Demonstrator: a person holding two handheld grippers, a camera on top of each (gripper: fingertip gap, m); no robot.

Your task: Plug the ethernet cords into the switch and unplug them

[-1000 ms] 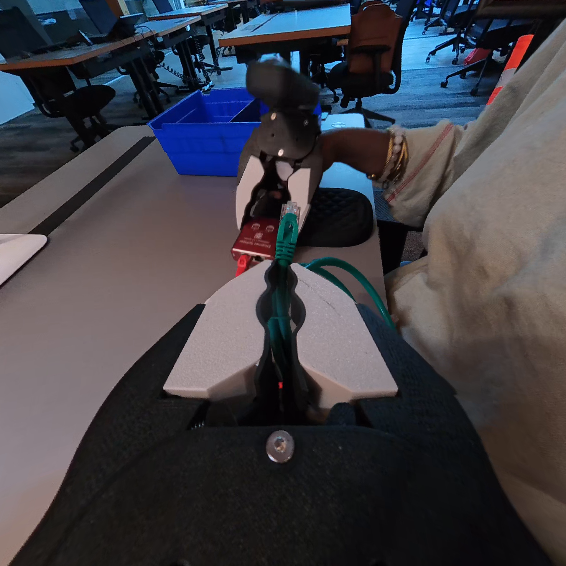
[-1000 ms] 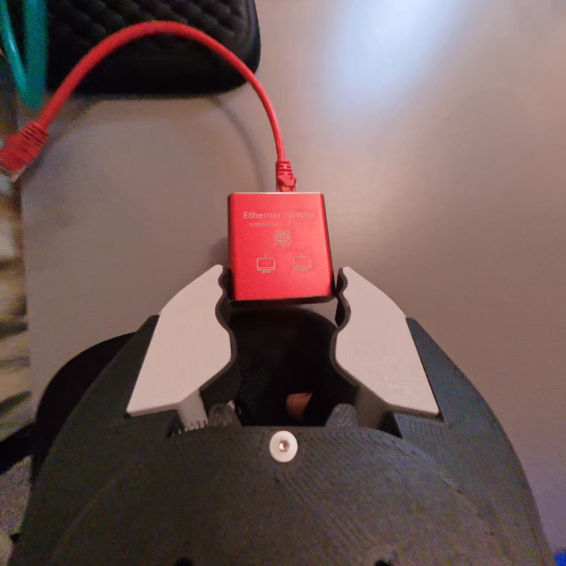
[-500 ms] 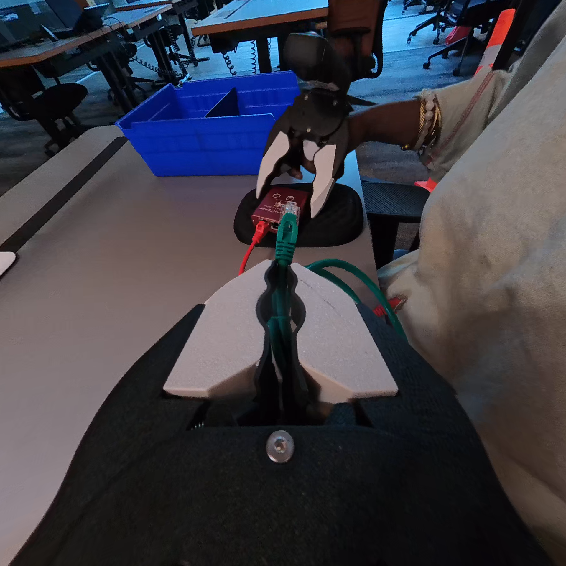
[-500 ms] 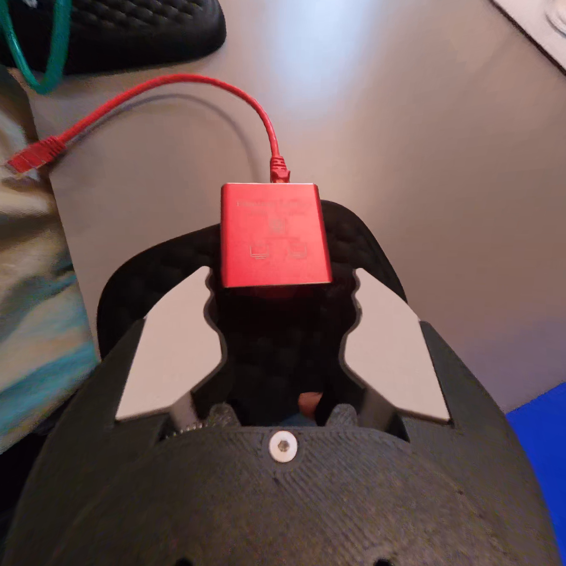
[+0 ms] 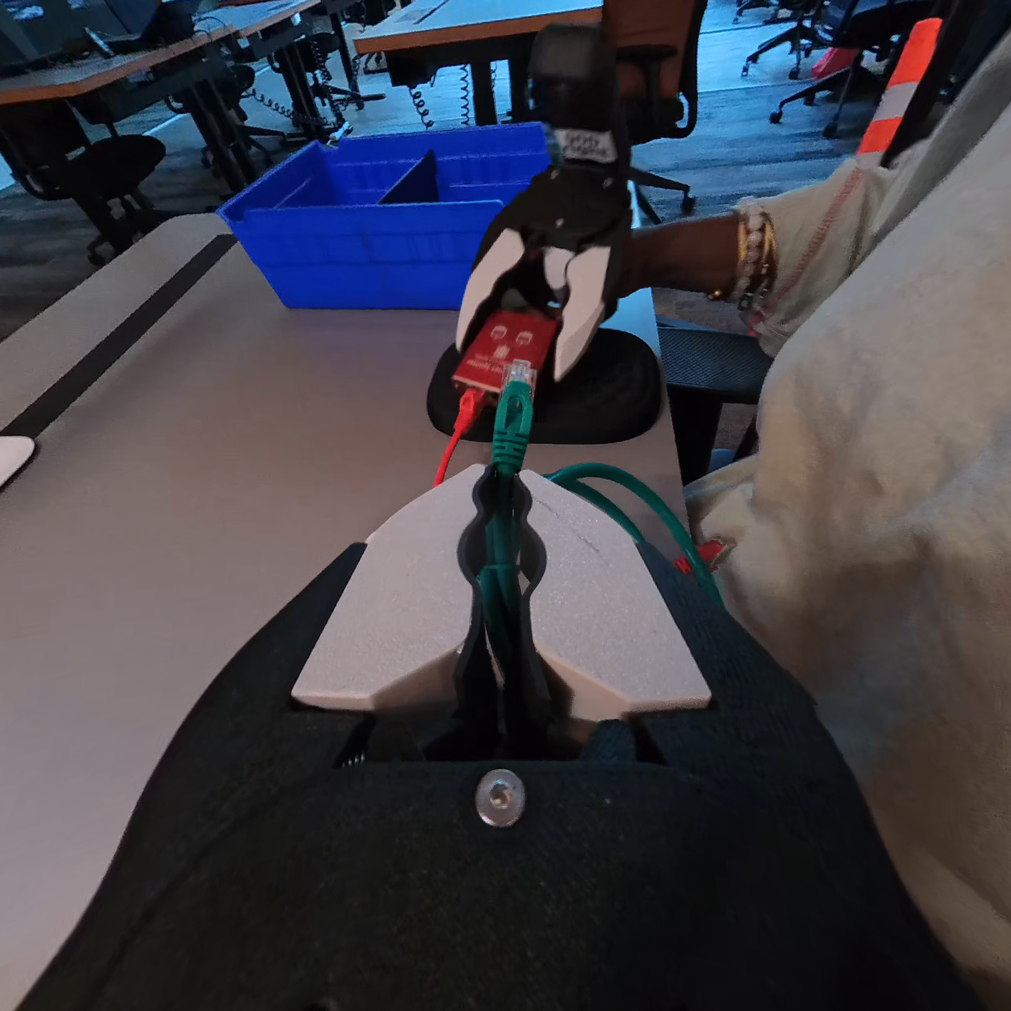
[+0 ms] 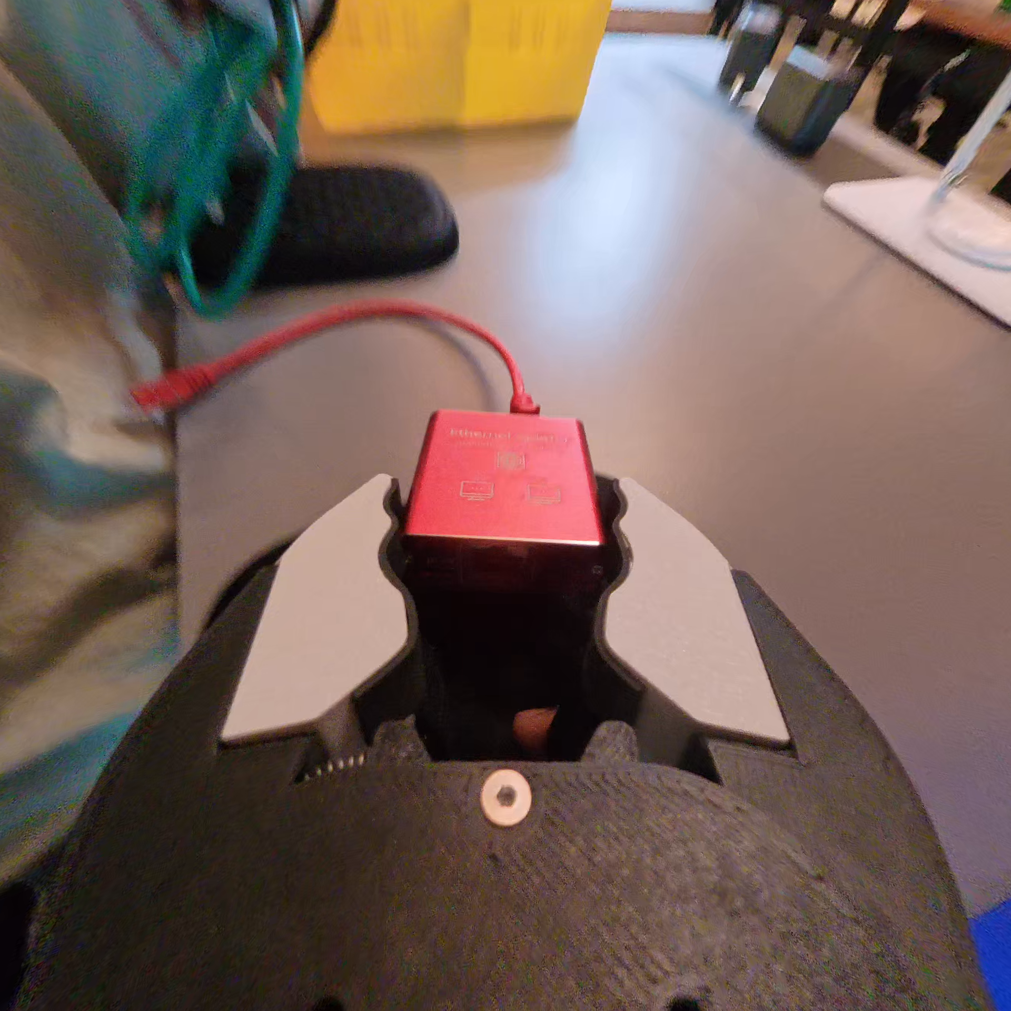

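An open-plan office is showing behind the work: rows of desks (image 5: 470, 33) with wood-coloured tops and black legs are standing on grey carpet, with black swivel chairs (image 5: 104, 164) sitting among them. Coiled cables (image 5: 418, 101) are hanging under one desk. A white monitor stand (image 6: 924, 224) is resting on the grey table (image 5: 230, 492).

The left wrist view rides low over the left gripper (image 5: 500, 481) and looks along the grey table (image 5: 230, 492) toward the far blue bin (image 5: 372, 240), with the right gripper (image 5: 514, 350) facing it from farther off. The right wrist view sits close over its own gripper (image 6: 506, 492), tilted down and facing back the opposite way. Both share the red switch (image 5: 503, 350) (image 6: 500, 481), the red cord (image 5: 457, 432) (image 6: 383, 323) and the table.
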